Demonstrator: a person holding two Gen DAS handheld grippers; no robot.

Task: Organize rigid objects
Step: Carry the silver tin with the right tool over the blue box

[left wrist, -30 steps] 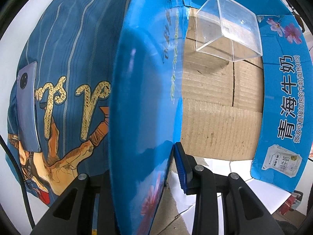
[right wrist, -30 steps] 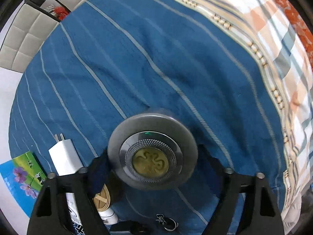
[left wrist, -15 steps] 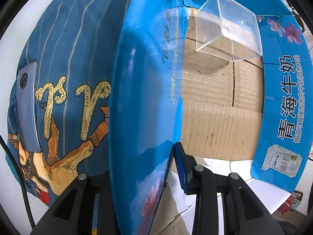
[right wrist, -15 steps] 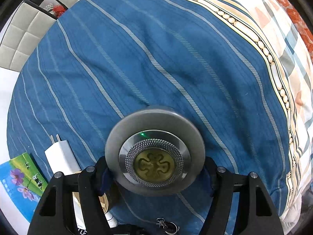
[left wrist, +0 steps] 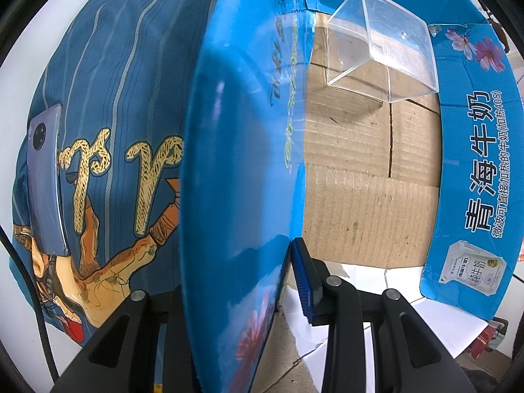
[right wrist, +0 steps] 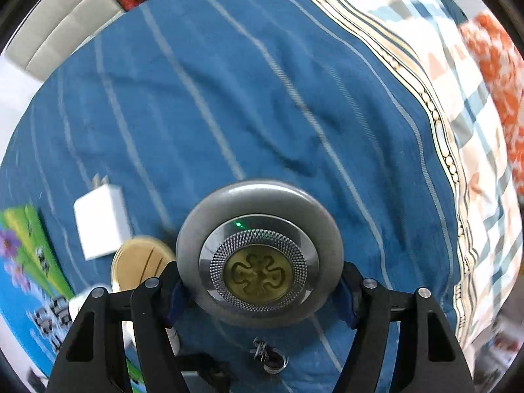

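Grey and disc-shaped, the round device (right wrist: pixel 258 252) is riding pinched in the right tool (right wrist: pixel 258 290) above the bed (right wrist: pixel 229 98). The left tool (left wrist: pixel 249 281) is clamping the blue milk carton wall (left wrist: pixel 235 163), steadying the box. Next, judged: carrying the disc across and lowering it beside the clear plastic container (left wrist: pixel 383 55).

Left gripper (left wrist: pixel 288 281) jaws clamped tight, pointing down; right gripper (right wrist: pixel 260 290) jaws part-spread, gripping.
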